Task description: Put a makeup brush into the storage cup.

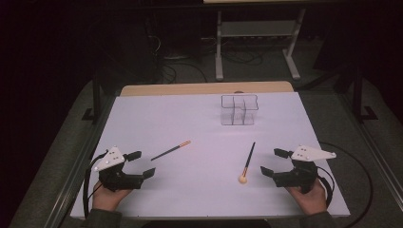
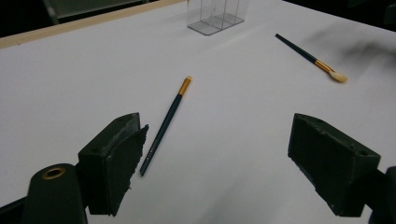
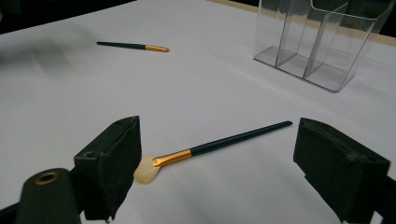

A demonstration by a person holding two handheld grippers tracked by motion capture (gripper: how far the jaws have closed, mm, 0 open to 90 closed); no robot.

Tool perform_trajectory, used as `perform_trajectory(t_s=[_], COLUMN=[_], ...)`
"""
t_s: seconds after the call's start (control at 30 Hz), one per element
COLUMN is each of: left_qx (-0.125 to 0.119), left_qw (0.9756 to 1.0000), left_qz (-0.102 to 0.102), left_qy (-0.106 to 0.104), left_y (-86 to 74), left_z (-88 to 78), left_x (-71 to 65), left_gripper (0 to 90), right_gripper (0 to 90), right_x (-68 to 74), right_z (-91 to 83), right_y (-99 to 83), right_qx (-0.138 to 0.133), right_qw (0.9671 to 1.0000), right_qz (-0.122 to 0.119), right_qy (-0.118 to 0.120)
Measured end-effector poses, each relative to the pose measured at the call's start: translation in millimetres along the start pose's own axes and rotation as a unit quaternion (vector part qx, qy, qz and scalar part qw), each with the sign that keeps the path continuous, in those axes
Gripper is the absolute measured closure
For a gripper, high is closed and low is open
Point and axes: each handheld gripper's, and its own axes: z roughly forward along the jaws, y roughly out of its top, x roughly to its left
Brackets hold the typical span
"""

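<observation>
1. Two brushes on the bench: one thin brush (image 1: 171,150) with a gold end, one fluffy brush (image 1: 247,163) with a soft pale tip.
2. One clear box (image 1: 238,109), split into little parts; number of parts hard to tell.
3. Two grippers: left gripper (image 1: 140,165) and right gripper (image 1: 274,162), each with two black jaws.
4. One white bench (image 1: 190,123).

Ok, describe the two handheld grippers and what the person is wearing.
Both the left gripper and right gripper are black, each with two blocky jaws, a grey three-cornered plate with small dots on top, and a black cable trailing behind. The pads look worn. Dark sleeves cover the wrists.
</observation>
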Motion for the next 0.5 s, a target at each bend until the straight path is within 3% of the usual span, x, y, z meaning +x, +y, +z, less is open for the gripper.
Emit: perform_trajectory(t_s=[0.5], left_qx=[-0.001], left_qw=[1.0], left_qz=[-0.001], left_qy=[-0.005], left_y=[1.2], left_z=[-1.1], left_x=[-0.8], left_gripper=[18.0], right_gripper=[14.4], right_x=[2.3], right_z=[-0.6], right_y=[1.7], right_qx=[0.0], right_qw=[1.0], right_qz=[-0.003], right_qy=[0.0])
